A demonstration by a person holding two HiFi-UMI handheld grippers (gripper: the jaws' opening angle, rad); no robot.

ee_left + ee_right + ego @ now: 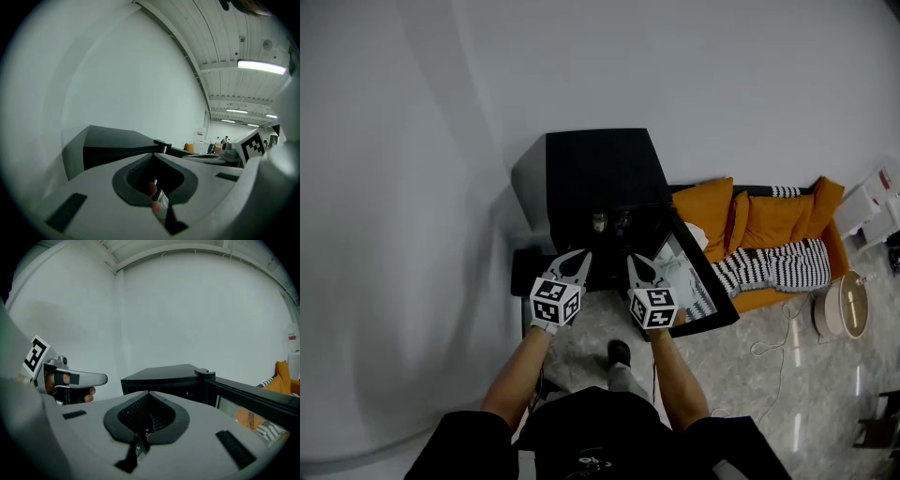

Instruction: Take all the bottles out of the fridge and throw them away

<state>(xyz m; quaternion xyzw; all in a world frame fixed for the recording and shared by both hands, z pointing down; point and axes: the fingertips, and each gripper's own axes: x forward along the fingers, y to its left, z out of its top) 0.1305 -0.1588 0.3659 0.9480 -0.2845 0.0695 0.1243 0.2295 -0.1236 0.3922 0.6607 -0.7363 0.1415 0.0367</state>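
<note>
Bottles (599,222) in open fridge (600,164), ahead of clenched empty left fingers (573,264), right fingers (639,270).

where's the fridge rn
Centre of the head view: the black fridge stands against the white wall, door swung open to the right, just beyond the left claw and right claw, with an orange sofa on its right.

Glossy grey floor (750,375): black fridge (600,173) stands at 12 o'clock, orange couch (769,220) at 3, white cable (780,345) at 4.
</note>
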